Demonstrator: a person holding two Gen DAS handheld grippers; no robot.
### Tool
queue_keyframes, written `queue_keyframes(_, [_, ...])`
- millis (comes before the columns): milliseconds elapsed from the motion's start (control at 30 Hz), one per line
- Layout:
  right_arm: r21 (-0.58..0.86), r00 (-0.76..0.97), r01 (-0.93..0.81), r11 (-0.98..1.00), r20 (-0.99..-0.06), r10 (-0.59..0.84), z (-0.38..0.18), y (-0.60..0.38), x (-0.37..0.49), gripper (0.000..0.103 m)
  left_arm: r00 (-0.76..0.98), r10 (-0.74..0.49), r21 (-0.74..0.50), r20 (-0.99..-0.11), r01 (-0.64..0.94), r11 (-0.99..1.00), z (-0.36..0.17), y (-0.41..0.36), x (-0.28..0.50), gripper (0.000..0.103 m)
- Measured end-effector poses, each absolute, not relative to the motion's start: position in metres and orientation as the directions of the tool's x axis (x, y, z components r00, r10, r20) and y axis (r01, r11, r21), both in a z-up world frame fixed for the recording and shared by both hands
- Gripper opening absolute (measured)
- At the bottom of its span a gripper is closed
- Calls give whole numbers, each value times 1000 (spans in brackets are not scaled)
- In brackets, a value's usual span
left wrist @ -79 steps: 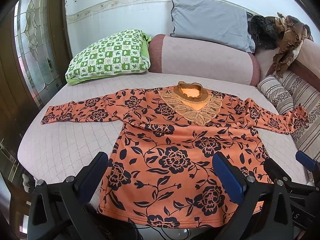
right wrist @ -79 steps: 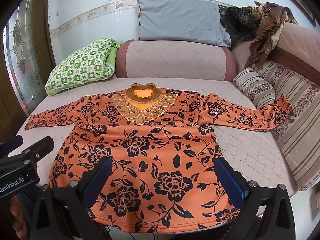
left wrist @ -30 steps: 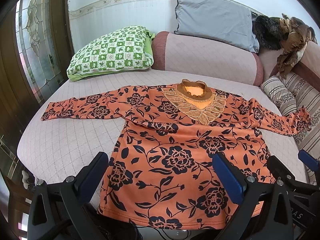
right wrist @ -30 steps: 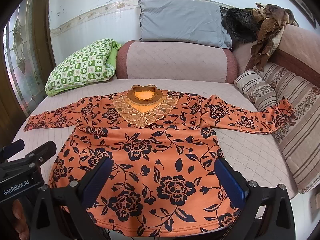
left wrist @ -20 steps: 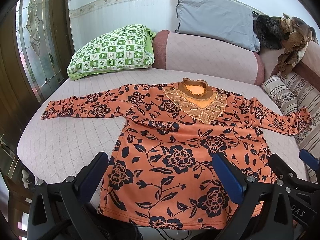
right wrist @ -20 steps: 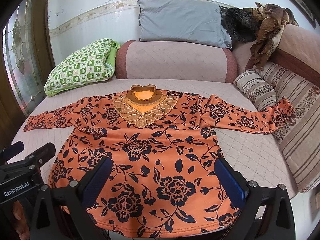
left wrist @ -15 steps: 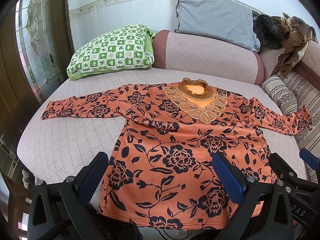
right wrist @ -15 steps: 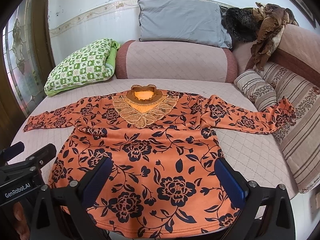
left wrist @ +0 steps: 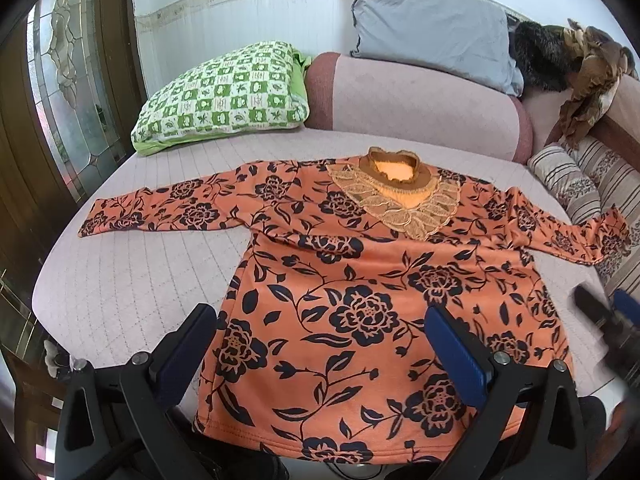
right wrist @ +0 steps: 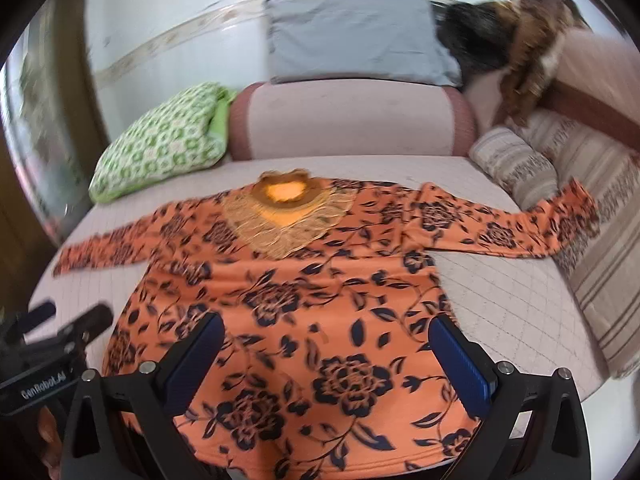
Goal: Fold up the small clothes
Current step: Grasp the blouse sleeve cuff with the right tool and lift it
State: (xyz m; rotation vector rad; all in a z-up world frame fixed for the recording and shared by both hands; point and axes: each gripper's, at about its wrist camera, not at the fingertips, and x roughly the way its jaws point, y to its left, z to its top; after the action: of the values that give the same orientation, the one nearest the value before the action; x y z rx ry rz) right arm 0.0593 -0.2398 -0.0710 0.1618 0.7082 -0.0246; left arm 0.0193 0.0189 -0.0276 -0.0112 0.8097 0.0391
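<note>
**Orange top spread flat, both grippers wide**

Pink quilted bed [left wrist: 120, 280] fills both views; a white wall [left wrist: 224, 12] runs behind it; a green checked pillow [left wrist: 224, 96] lies at the far left, a pink bolster [left wrist: 420, 108] along the back with a grey pillow [left wrist: 432, 28] on top, and a striped cushion [left wrist: 568, 184] at the right; a glazed wooden door [left wrist: 60, 92] stands at the left edge.

An orange floral top [left wrist: 360, 280] lies face up on the bed, lace collar [left wrist: 396, 196] away from the cameras, hem at the near edge, both sleeves stretched out sideways; its right-hand cuff reaches onto the striped cushion.

Left gripper [left wrist: 320, 344] hovers above the hem, fingers spread wide with nothing between them; right gripper [right wrist: 324, 348] likewise hovers over the lower half, fingers spread wide and empty; the right wrist view is blurred.
</note>
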Motion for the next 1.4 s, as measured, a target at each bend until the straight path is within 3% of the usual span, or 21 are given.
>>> queue_keyframes(233, [275,813,293,916,-576,-87,-77,-393,89,102,662,-13,-4,-750,15,1000,-69,21,40,103])
queue_keyframes(367, [278,766,495,823,-586,-262,-86,-504,121,79,640,-20,-16,-768,12,1000,-96,28,60,103])
queue_keyframes(500, [172,656,638,750,-632,-413,-95,-581,163,76,645,-26,-37,-764,-3,999,-105,35,81,103])
queue_keyframes(733, [-21,523,702,712,-663,-535,-113,-630,226,76,634,-32,-49,-773,-10,999,-119,47,108,103])
queue_keyframes(767, [-88,492,701,707,-659,-569,-117,-628,235,73,630,-32,-50,-776,-12,999,-122,48,110,103])
queue_keyframes(833, [-149,455,690,708,-672,-584,-123,-628,247,32,624,-30,-47,-781,-10,999,-127,51,113,103])
queue_keyframes(867, [-148,430,679,719,-713,-554,-129,-631,254,7,619,-26,-42,-785,-11,999,-130,53,115,103])
queue_keyframes(1033, [-152,540,572,806,-669,-510,-90,-582,260,7,626,-43,-95,-778,-50,994,-136,75,117,103])
queue_keyframes(1100, [-74,650,495,866,-630,-425,-51,-540,261,7,629,-65,-145,-775,-76,987,-136,85,118,103])
queue_keyframes(1233, [92,840,244,965,-517,-163,30,-424,266,7,659,-95,-218,-746,-107,970,-129,103,112,103])
queue_keyframes(1400, [240,899,-56,969,-410,154,60,-272,281,7,686,-103,-266,-721,-136,954,-120,119,110,103])
